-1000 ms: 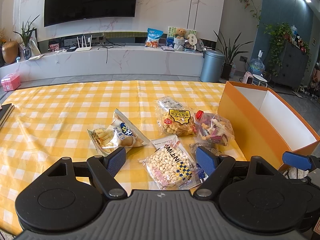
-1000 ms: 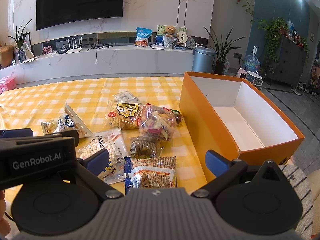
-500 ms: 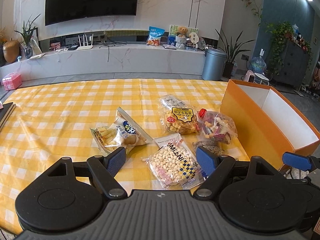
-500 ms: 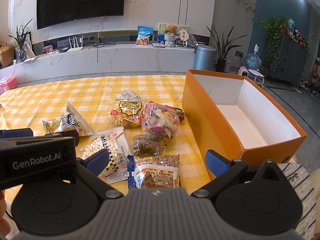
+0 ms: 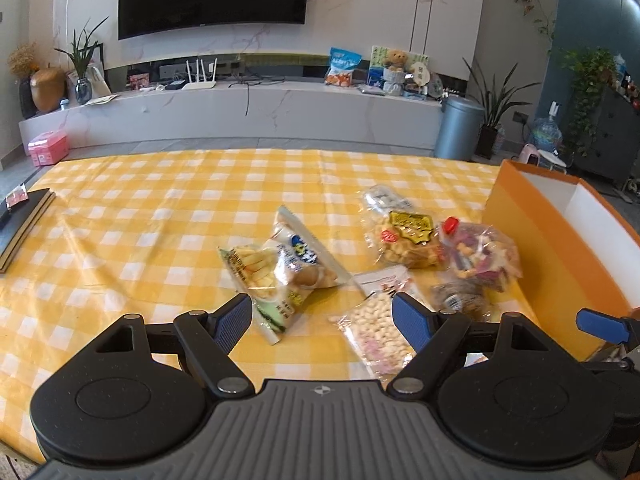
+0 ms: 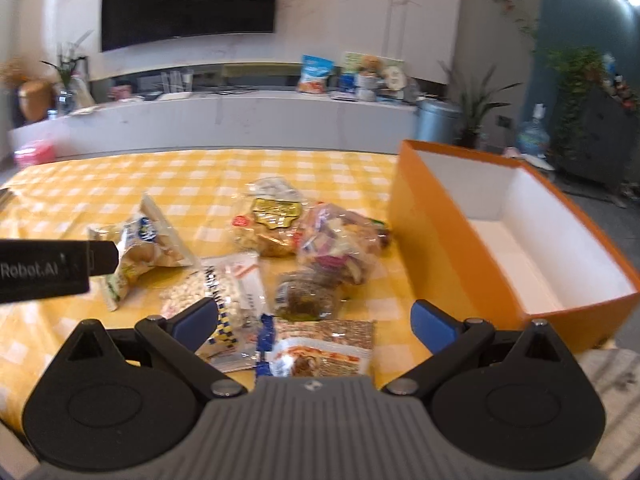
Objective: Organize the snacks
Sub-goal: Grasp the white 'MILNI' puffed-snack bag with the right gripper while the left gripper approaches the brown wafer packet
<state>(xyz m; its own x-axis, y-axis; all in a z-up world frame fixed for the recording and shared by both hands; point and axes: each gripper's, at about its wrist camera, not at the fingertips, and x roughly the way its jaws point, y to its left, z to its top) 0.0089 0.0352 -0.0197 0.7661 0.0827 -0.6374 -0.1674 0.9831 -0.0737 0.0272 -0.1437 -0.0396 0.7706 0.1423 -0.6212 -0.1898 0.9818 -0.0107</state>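
Glistening clear snack bags (image 6: 304,248), scattered

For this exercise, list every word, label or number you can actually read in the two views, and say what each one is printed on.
"Robot.AI": on the black body of the left gripper, in the right wrist view; its start is cut off by the frame edge.
Yellow label on the biscuit bag: too small to read.
Blue logo on the chip bag: unreadable.
Lettering on the peanut bag: blurred.
Printed packet: blurred.

Snack bags (image 6: 280,256) beside open orange box (image 6: 516,248)
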